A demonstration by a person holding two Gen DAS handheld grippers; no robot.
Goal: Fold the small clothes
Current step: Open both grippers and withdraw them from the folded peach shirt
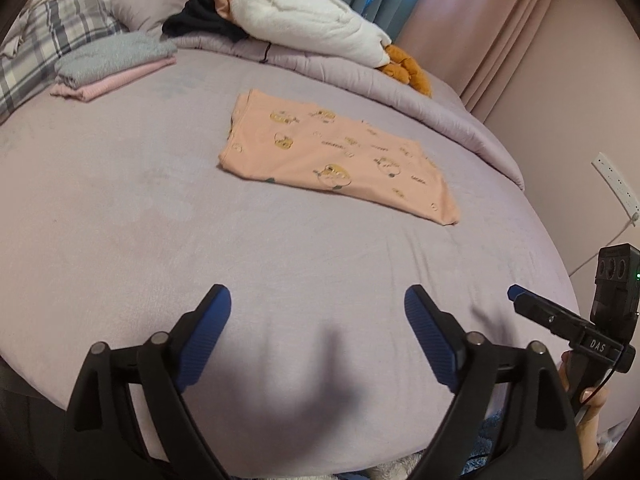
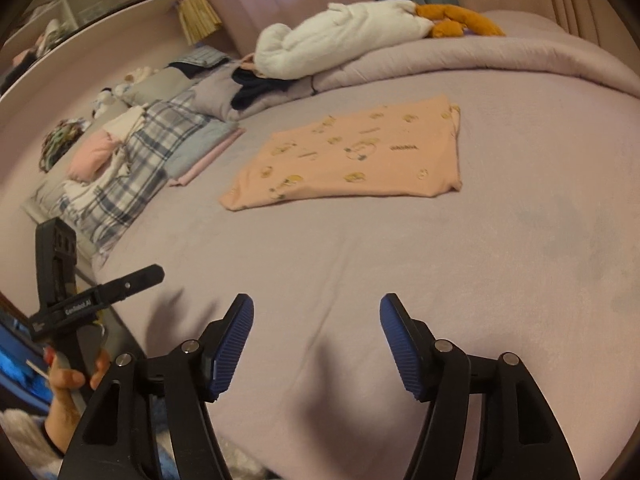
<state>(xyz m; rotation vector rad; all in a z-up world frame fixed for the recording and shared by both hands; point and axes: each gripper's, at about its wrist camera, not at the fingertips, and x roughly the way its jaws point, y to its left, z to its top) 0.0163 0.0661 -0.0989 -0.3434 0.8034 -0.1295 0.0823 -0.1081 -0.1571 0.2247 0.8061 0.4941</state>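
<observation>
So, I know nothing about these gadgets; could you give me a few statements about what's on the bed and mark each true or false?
1. The peach printed garment lies flat on the bed, with neither gripper touching it. True.
2. The left gripper is clamped on the garment. False: its jaws stand open over bare sheet.
3. A grey folded item sits on top of a pink one. True.
4. The white plush toy lies on the floor. False: it rests on the rolled-back duvet.
5. The right gripper is open and holds nothing. True.
</observation>
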